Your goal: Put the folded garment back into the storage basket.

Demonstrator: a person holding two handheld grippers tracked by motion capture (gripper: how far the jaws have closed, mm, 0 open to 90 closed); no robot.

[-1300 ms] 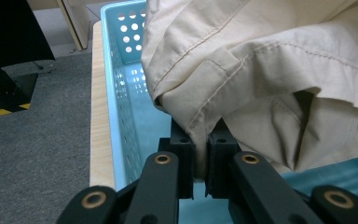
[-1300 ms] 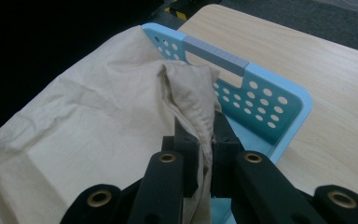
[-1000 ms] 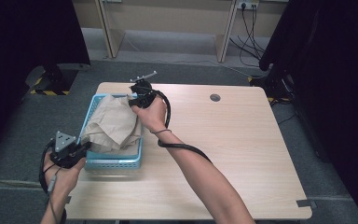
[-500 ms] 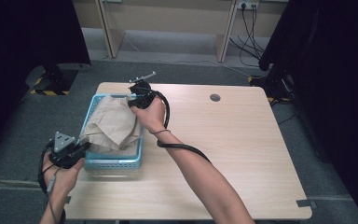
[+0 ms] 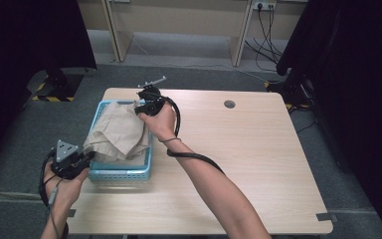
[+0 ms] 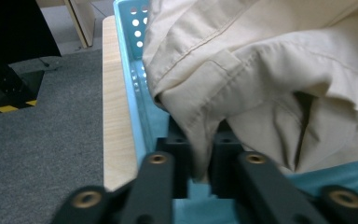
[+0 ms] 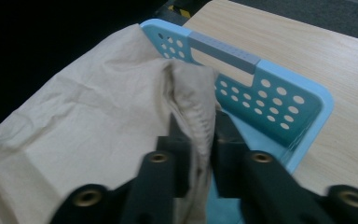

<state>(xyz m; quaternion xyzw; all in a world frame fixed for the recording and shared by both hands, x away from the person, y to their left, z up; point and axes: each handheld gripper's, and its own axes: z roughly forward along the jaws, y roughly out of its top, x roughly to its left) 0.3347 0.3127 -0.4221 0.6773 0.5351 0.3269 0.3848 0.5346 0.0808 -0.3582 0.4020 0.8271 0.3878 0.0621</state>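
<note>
High view: beige cloth (image 5: 117, 134) fills a blue basket (image 5: 124, 173) on the worktop (image 5: 258, 149); left claw (image 6: 200, 161) and right claw (image 7: 196, 140), jaws just loosening, straddle cloth folds.

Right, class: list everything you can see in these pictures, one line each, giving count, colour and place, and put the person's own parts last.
Garment: one, beige, crumpled, lying in the basket.
Basket: one, light blue, perforated walls, at the table's left end.
Table: one, pale wood top with a round grommet hole near the far edge.
Floor: grey carpet around the table.
Left gripper: one, black, at the basket's near corner, a fold of the garment between its jaws, which have just been opening.
Right gripper: one, black, at the basket's far end, a fold between its jaws, also just opening.
Forearms: two, coming in from the bottom of the high view.
</note>
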